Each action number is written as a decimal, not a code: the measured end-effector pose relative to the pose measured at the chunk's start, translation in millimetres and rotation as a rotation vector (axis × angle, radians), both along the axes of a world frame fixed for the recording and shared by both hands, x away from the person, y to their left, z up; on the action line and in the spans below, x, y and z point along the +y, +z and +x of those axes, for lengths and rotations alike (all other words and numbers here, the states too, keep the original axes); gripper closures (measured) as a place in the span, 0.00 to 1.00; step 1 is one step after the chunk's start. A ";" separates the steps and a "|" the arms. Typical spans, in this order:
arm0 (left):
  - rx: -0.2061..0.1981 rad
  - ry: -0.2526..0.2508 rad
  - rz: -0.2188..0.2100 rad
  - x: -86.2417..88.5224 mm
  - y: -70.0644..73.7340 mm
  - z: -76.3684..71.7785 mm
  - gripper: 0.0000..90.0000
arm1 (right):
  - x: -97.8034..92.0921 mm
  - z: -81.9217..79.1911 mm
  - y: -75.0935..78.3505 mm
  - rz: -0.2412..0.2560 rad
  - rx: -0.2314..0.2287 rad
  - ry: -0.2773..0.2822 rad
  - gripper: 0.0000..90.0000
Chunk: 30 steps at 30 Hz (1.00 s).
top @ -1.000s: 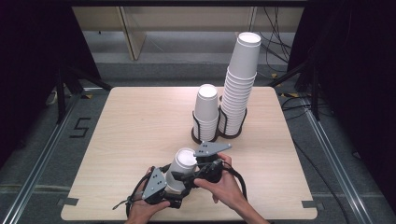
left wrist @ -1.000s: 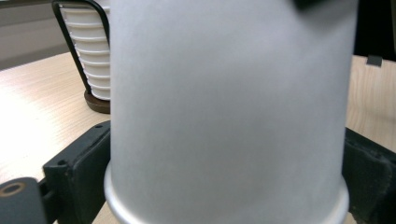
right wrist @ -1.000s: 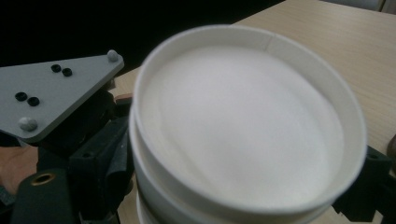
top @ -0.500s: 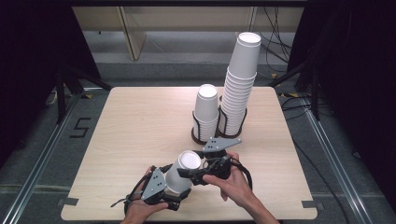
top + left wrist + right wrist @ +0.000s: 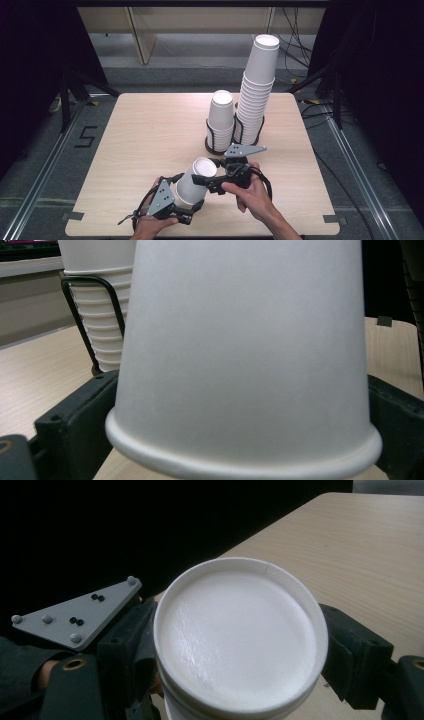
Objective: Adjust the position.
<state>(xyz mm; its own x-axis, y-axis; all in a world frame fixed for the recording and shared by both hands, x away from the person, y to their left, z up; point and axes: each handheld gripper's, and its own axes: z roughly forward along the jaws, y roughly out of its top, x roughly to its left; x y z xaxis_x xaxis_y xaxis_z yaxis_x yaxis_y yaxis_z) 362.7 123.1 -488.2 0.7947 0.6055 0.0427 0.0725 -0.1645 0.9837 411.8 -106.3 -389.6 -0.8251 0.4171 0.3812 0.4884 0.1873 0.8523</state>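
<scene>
Inverted paper cups point(image 5: 195, 184) held above the counter point(image 5: 150, 130) at 6 o'clock, left tongs point(image 5: 192, 207) clamped near the rim, right tongs point(image 5: 200, 179) clamped at the base end. Best separated by pulling straight along the cups' axis toward 1 o'clock, grip light to avoid crushing, clear of the cup stacks point(image 5: 252, 100).

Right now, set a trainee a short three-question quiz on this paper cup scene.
1. True or false: the held cup is upside down, base uppermost.
2. Which claw grips the cup near its rim end? A) left claw B) right claw C) neither
3. Fill in: the tall stack and the short stack stand in black wire ____ on the table.

Key: 1 true; 2 A; 3 holders. In the left claw view the rolled rim sits between the jaws; in the right claw view the jaws flank the base.
</scene>
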 end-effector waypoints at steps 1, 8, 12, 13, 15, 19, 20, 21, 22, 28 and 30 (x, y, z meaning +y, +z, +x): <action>0.004 0.000 0.006 0.7 0.5 -0.3 0.02 | -0.6 0.8 -0.7 0.009 0.009 -0.001 0.27; 0.009 -0.005 0.008 1.4 -0.1 0.6 0.02 | -2.1 3.7 -4.1 0.025 0.030 0.001 0.27; 0.015 -0.011 0.030 4.5 2.6 0.8 0.06 | -3.3 4.5 -4.7 0.031 0.060 -0.007 0.27; 0.009 -0.016 0.025 4.3 2.8 1.4 0.06 | -4.1 6.8 -5.6 0.036 0.049 0.002 0.27; 0.018 -0.023 0.045 6.1 4.7 1.4 0.08 | -6.3 7.0 -5.6 0.042 0.085 0.002 0.26; 0.034 -0.041 0.057 6.7 5.1 2.8 0.09 | -9.4 10.6 -7.5 0.021 0.092 0.027 0.25; 0.032 -0.047 0.052 6.5 4.7 3.4 0.10 | -9.7 10.9 -7.9 0.019 0.093 0.028 0.24; 0.032 -0.050 0.059 6.7 4.8 3.7 0.10 | -9.6 11.6 -8.4 0.007 0.102 0.031 0.24; 0.033 -0.051 0.067 7.1 5.0 3.7 0.10 | -10.4 13.5 -9.1 -0.001 0.085 0.052 0.22; 0.038 -0.079 0.121 6.6 6.5 2.3 0.11 | -16.6 15.0 -6.4 -0.051 0.083 0.065 0.18; 0.042 -0.086 0.135 6.0 5.7 2.6 0.11 | -18.1 14.1 -5.1 -0.085 0.088 0.067 0.18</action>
